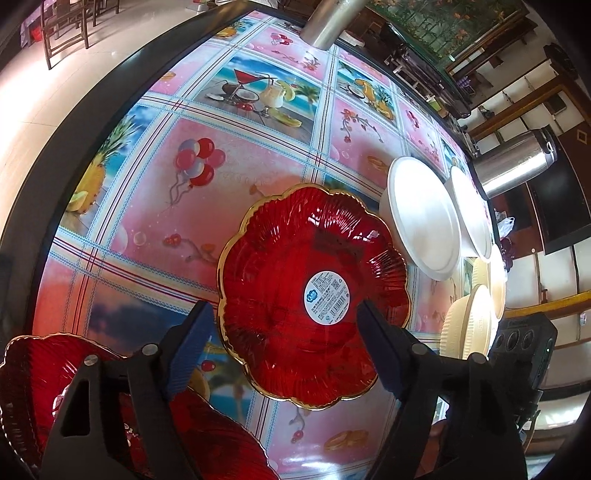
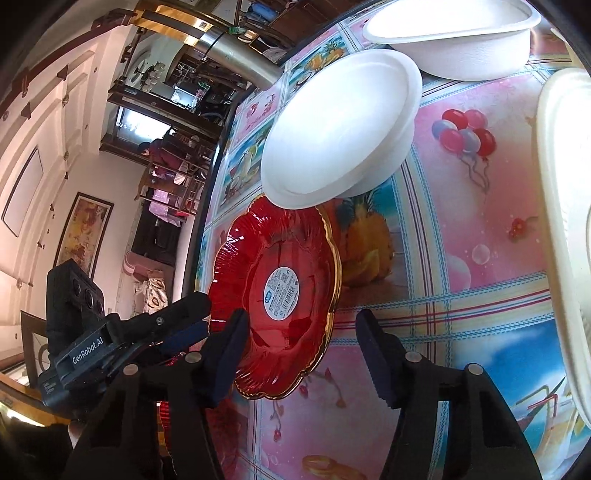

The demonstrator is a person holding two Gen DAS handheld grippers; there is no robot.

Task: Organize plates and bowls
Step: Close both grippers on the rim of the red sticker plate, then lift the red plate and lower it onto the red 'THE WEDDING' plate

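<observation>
A red flower-shaped plate (image 1: 280, 258) with a gold rim and a white sticker lies on the patterned tablecloth. My left gripper (image 1: 285, 304) hovers over its near half, jaws wide apart, one fingertip at the left rim and the other over the plate. In the right wrist view the same red plate (image 2: 291, 236) sits partly under a white bowl's (image 2: 340, 129) rim. My right gripper (image 2: 302, 314) is open, its left finger over the plate's near edge and its right finger over bare cloth. The left gripper (image 2: 192, 321) shows at the plate's left rim. A second red plate (image 1: 33, 373) lies under my left gripper.
Two white bowls (image 1: 424, 221) (image 1: 469, 210) and cream ribbed bowls (image 1: 476, 321) crowd the table's right side. A steel flask (image 1: 517, 162) stands at the right edge, a steel cylinder (image 1: 328, 22) at the far edge. Another white bowl (image 2: 461, 40) and a cream dish (image 2: 565, 184) lie ahead.
</observation>
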